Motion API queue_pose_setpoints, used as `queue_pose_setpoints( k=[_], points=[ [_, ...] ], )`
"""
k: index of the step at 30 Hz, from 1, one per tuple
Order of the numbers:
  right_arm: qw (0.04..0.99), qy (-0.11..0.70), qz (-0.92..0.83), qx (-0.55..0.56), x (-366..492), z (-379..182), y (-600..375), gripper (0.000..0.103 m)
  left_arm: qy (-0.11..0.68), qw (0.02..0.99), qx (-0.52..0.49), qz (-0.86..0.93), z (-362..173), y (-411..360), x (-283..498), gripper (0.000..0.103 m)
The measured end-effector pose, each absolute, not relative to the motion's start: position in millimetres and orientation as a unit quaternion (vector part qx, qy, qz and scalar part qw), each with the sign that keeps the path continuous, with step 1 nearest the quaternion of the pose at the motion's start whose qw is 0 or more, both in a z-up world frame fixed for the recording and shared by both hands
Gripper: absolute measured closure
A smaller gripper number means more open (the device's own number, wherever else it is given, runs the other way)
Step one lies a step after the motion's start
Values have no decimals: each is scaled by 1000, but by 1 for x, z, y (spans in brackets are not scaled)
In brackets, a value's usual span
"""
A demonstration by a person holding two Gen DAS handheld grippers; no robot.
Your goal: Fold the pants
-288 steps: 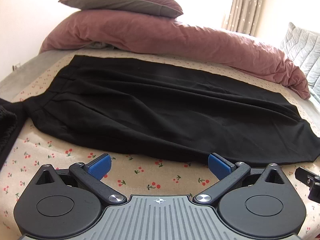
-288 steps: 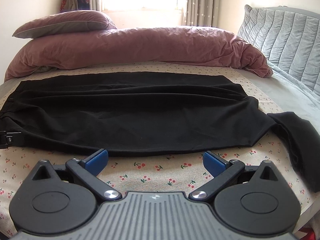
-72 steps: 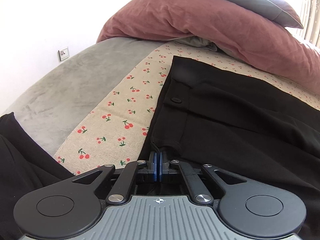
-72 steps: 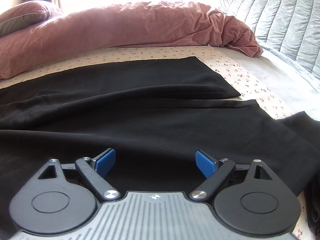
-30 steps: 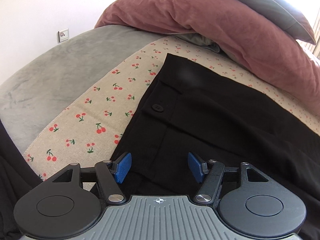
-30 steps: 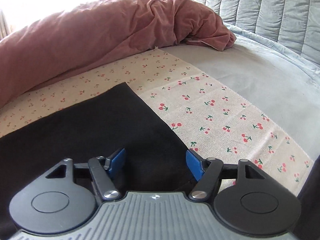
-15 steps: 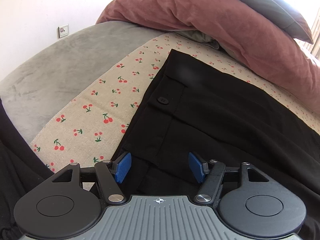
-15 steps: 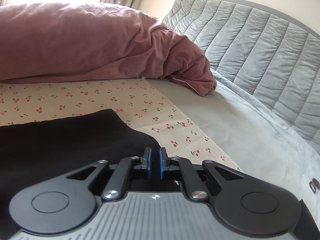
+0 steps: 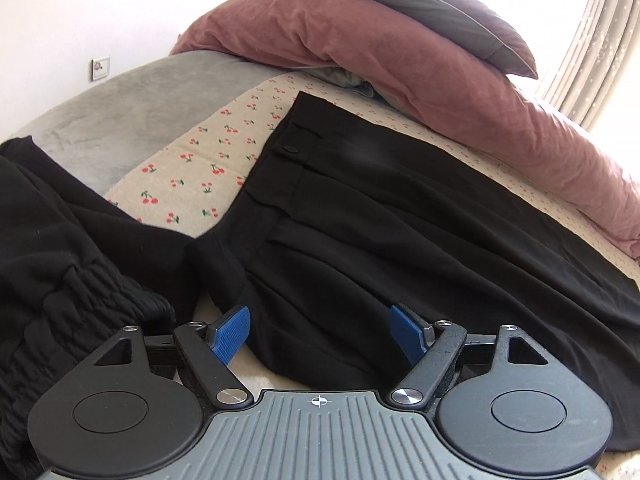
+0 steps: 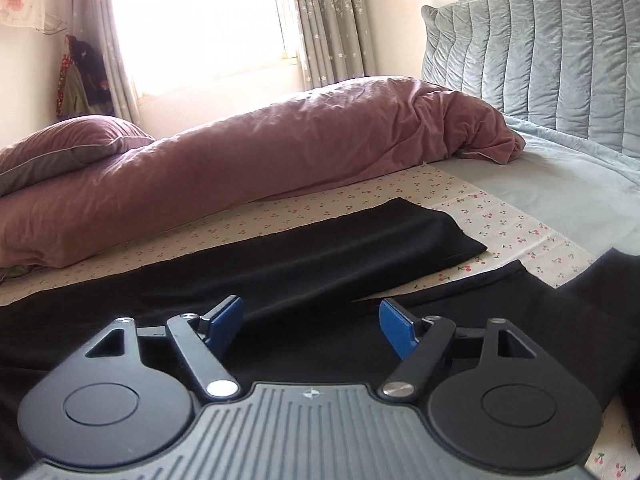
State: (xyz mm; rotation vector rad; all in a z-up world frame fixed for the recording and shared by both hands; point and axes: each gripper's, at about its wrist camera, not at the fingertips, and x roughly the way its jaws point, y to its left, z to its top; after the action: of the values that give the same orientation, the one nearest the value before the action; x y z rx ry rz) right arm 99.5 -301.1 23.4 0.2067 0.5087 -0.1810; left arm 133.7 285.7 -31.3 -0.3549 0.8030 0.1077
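Black pants [image 9: 400,216] lie spread on the cherry-print sheet [image 9: 192,168], waistband with a button toward the left. My left gripper [image 9: 320,332] is open and empty, just above the near waist corner. In the right wrist view the pants' leg ends [image 10: 360,248] lie flat, one leg hem farther back than the other. My right gripper [image 10: 311,320] is open and empty over the near leg.
A second black garment with a ribbed elastic band [image 9: 52,280] lies at the left; more black cloth [image 10: 600,300] lies at the right. A mauve duvet [image 10: 280,160] and pillows [image 9: 360,40] run along the back. A grey padded headboard [image 10: 540,60] stands at the right.
My right gripper has opened, let go of the leg hem and pulled back. My left gripper stayed open and has drawn back from the waistband.
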Motion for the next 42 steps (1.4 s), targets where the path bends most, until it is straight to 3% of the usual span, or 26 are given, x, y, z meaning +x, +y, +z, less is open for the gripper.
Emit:
queue_pose_setpoints(
  k=[5, 16, 18, 19, 20, 21, 22, 24, 26, 28, 42],
  points=[
    [951, 307, 3, 39, 95, -12, -244, 31, 389, 884, -256, 45, -39, 306, 128, 23],
    [924, 335, 150, -109, 84, -31, -157, 31, 413, 885, -206, 62, -64, 288, 159, 18],
    [914, 326, 182, -160, 75, -36, -142, 31, 412, 888, -194, 71, -64, 285, 163, 22],
    [908, 327, 196, -172, 72, -38, -137, 31, 411, 889, -188, 77, -63, 284, 163, 34],
    [903, 330, 212, -177, 71, -40, -133, 33, 411, 891, -173, 87, -62, 282, 163, 55],
    [898, 333, 223, -181, 70, -42, -127, 35, 412, 893, -151, 100, -61, 279, 163, 69],
    [896, 335, 226, -185, 70, -44, -123, 41, 413, 894, -135, 113, -61, 278, 162, 90],
    [891, 337, 237, -191, 69, -47, -114, 60, 408, 896, -135, 113, -60, 282, 157, 95],
    [886, 345, 251, -181, 67, -46, -111, 91, 405, 896, -138, 116, -59, 285, 153, 101],
    [882, 345, 259, -189, 63, -46, -106, 103, 401, 897, -143, 119, -57, 288, 149, 101],
    [863, 368, 316, -142, 60, -43, -114, 102, 414, 893, -145, 101, -53, 310, 137, 97]
  ],
)
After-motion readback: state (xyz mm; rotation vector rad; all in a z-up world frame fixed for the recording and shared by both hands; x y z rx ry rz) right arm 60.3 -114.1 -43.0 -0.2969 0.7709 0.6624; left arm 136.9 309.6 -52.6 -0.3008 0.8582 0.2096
